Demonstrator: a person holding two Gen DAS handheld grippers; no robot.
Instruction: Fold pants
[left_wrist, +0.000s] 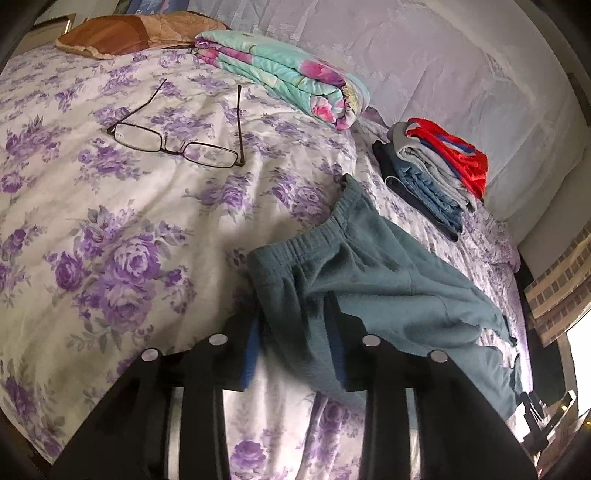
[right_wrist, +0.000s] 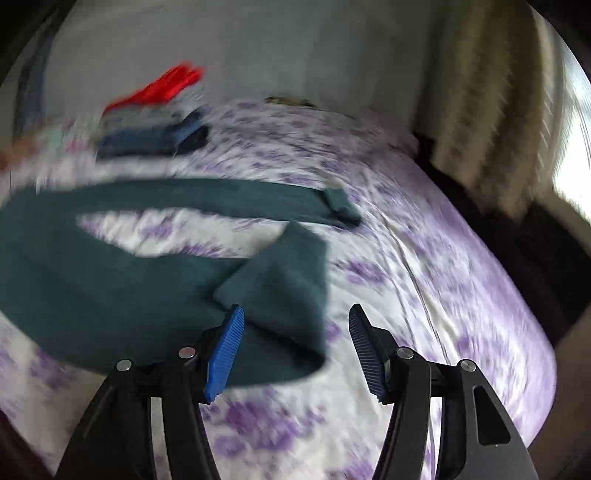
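The teal pants (left_wrist: 376, 280) lie on the flowered bedspread (left_wrist: 110, 221), near the edge of the bed, waistband toward the middle and legs trailing off to the side. They look barely started: the two legs are apart with sheet showing between them, one cuff is doubled back on itself, and no neat crease shows anywhere, so I'd say nearly all the folding is left. The left gripper (left_wrist: 295, 325) sits at the waistband end with cloth lying between its fingers, which stand a little apart; the pads do not seem to press on the fabric. The right gripper (right_wrist: 295, 347) hangs wide open over the turned-back leg end, its left pad at the cloth's edge, gripping nothing; that view is smeared. Behind the pants, by the wall, sits a stack of folded clothes (left_wrist: 436, 170) with something red on top. Further up the bed lie a pair of glasses (left_wrist: 177, 144), a rolled quilt (left_wrist: 280, 74) and a brown pillow (left_wrist: 122, 33).
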